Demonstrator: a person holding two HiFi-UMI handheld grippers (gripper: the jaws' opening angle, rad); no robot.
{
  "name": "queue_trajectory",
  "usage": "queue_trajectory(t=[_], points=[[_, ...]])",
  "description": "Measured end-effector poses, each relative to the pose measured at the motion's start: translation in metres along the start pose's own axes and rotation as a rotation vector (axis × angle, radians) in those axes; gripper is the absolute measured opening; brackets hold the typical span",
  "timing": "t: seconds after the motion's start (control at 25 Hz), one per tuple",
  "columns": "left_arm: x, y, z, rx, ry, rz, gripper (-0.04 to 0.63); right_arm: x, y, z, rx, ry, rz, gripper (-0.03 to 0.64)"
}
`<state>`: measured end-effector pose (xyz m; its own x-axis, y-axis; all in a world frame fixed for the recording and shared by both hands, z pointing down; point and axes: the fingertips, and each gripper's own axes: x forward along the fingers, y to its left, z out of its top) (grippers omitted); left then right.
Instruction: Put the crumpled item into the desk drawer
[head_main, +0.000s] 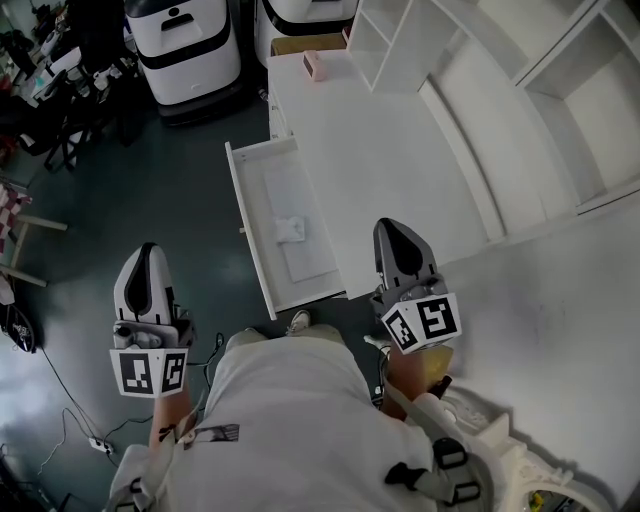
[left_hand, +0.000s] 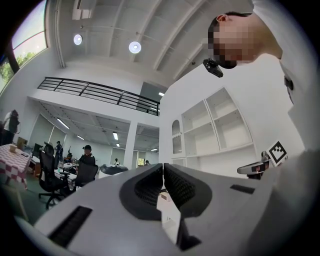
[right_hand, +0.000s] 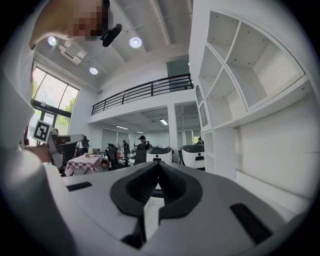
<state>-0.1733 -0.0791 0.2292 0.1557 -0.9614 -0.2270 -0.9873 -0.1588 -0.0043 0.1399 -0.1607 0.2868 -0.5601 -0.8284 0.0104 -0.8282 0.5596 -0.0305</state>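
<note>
The white desk (head_main: 400, 160) has its drawer (head_main: 262, 262) pulled out to the left. A small white crumpled item (head_main: 291, 228) lies inside the drawer on its pale floor. My left gripper (head_main: 150, 250) hangs over the dark floor, left of the drawer and apart from it. Its jaws are shut with nothing between them, as the left gripper view (left_hand: 163, 169) also shows. My right gripper (head_main: 394, 226) sits over the desk's front edge, right of the drawer, jaws shut and empty (right_hand: 160, 165). Neither gripper touches the item.
A pink box (head_main: 312, 65) stands at the desk's far end. White shelving (head_main: 560, 90) rises along the right. Two white machines (head_main: 185, 45) stand on the floor beyond the desk, with chairs and clutter (head_main: 60, 90) at the far left. The person's body (head_main: 290, 430) fills the bottom.
</note>
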Motion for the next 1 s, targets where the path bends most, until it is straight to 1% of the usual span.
queue_trajectory(t=[0.2,0.52,0.8,0.88,1.0], points=[[0.005,-0.012,-0.001,0.052,0.005,-0.007,0.021,-0.008,-0.007,-0.001,-0.023,0.014,0.006,0.009],[0.015,-0.029,-0.01,0.027,0.012,-0.018,0.021,-0.012,-0.024,-0.003,-0.01,0.008,0.006,0.009],[0.026,-0.047,-0.013,0.046,0.005,-0.029,0.021,-0.015,-0.043,-0.005,0.002,-0.011,0.009,0.009],[0.026,-0.049,-0.016,0.053,0.007,-0.022,0.021,-0.017,-0.045,-0.007,-0.007,-0.01,0.008,0.009],[0.028,-0.049,-0.017,0.055,0.006,-0.019,0.021,-0.018,-0.044,-0.008,-0.048,-0.007,0.001,0.009]])
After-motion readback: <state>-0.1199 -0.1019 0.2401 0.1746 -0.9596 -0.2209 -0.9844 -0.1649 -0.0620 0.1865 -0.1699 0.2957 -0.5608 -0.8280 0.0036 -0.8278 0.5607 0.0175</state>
